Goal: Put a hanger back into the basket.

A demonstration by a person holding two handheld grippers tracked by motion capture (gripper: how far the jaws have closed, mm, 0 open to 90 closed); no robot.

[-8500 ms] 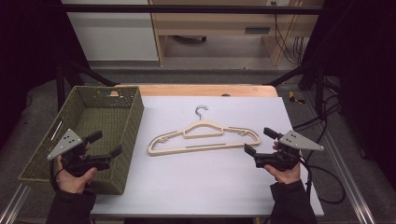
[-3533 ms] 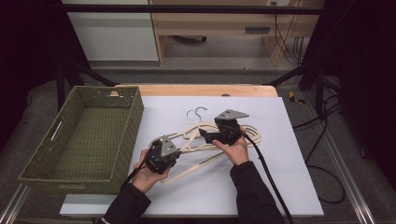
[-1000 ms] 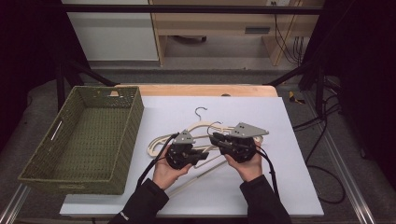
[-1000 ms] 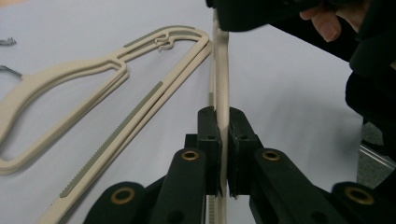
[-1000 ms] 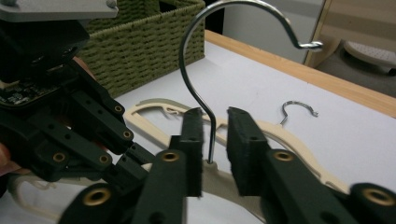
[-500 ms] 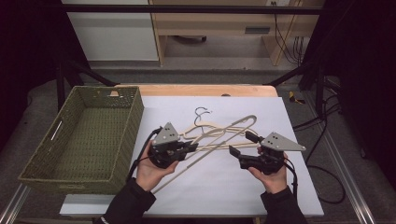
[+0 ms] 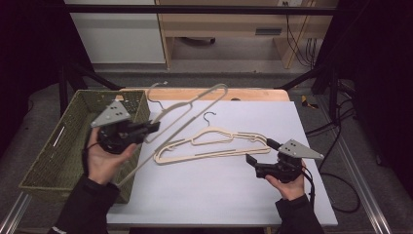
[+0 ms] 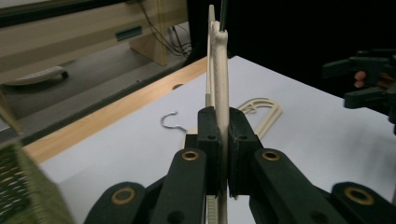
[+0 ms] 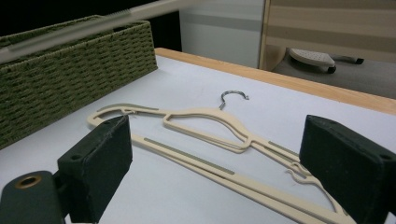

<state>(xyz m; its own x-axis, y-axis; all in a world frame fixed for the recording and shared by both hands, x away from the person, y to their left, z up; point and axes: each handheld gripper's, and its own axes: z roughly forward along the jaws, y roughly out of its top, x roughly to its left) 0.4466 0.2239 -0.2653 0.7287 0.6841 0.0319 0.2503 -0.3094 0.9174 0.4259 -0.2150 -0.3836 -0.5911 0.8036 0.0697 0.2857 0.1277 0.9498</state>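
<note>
The left gripper (image 7: pixel 155 127) is clamped on a raised hanger (image 7: pixel 192 105), blurred at upper left. The right gripper (image 7: pixel 251 163), jaws just opened with nothing between them, is held beside the flat hanger (image 7: pixel 214 145); its far end is partly hidden.

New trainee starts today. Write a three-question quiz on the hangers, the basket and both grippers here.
1. True or false: the left gripper is shut on the lifted hanger.
2. How many hangers lie flat on the table?
3. The right gripper is: A. open, holding nothing; B. shut on a hanger; C. inside the basket.

Key: 1. True. 2. One, the flat hanger. 3. A; its jaws have just been opening, with nothing between them.
</note>
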